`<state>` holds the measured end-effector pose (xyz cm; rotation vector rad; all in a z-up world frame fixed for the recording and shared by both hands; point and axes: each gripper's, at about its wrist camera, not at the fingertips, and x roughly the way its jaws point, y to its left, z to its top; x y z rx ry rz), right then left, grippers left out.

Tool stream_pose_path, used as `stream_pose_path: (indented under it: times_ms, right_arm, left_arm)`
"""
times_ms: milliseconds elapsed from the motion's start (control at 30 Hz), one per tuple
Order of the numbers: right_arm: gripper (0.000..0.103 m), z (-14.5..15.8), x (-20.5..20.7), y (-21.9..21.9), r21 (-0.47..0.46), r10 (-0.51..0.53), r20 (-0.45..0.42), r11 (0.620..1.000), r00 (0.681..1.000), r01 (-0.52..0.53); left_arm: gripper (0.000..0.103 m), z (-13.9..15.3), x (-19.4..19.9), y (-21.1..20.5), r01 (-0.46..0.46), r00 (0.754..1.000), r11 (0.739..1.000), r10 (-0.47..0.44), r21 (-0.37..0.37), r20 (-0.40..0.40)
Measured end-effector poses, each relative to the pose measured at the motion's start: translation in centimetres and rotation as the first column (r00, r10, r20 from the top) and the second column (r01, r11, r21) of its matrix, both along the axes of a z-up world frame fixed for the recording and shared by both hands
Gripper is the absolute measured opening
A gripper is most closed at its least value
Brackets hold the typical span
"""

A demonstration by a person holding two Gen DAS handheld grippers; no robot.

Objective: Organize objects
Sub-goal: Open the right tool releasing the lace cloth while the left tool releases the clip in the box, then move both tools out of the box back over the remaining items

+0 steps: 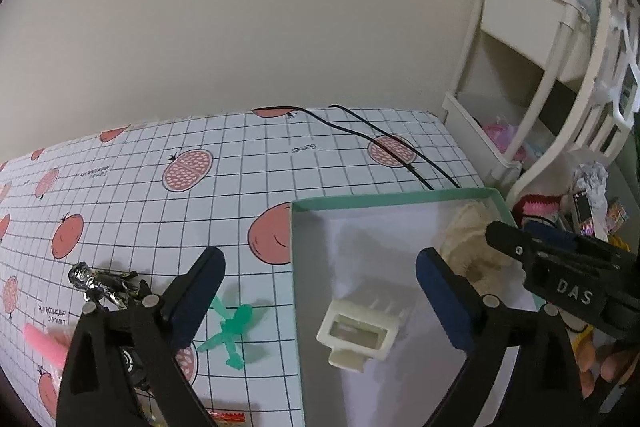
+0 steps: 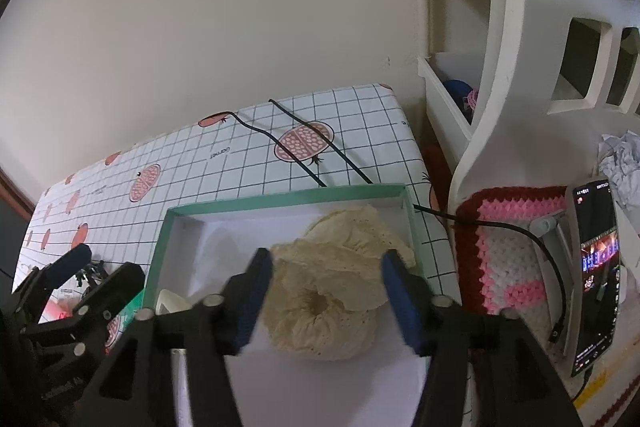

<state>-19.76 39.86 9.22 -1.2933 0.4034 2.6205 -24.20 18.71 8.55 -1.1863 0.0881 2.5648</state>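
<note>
A green-rimmed box (image 1: 392, 197) with a white floor lies on the checked tablecloth. In it are a white plastic clip-like piece (image 1: 358, 333) and a cream lace scrunchie (image 1: 472, 247). My left gripper (image 1: 318, 283) is open and empty above the box's left edge. A green toy figure (image 1: 232, 331), a dark metallic trinket (image 1: 104, 283) and a pink item (image 1: 44, 343) lie left of the box. My right gripper (image 2: 326, 291) is open, its fingers either side of the scrunchie (image 2: 332, 291) inside the box (image 2: 288, 201).
A black cable (image 1: 380, 143) crosses the cloth behind the box. A white shelf unit (image 2: 492, 75) stands at the right. A pink and red crochet mat (image 2: 516, 259), a phone (image 2: 594, 279) on a stand and crumpled paper (image 2: 620, 159) lie right of the box.
</note>
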Motion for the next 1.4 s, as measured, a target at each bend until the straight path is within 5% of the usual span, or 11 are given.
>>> stream_pose_path:
  times_ms: [433,1133,1400]
  right_arm:
    - [0.099,0.1,0.1,-0.2,-0.005,0.008,-0.02,1.0,1.0,-0.008]
    - [0.103,0.5,0.1,-0.2,-0.003,0.022,-0.021,1.0,1.0,-0.022]
    - [0.103,3.2,0.4,-2.7,0.027,0.087,-0.056,0.996,0.995,-0.086]
  left_arm:
    - [0.103,-0.5,-0.7,-1.3,-0.071,0.997,0.998,0.071,0.0,0.015]
    - [0.103,0.0,-1.1,-3.0,-0.112,0.994,0.993,0.112,0.031,0.002]
    - [0.103,2.8,-0.3,-6.2,-0.112,0.993,0.991,0.113,0.073,-0.015]
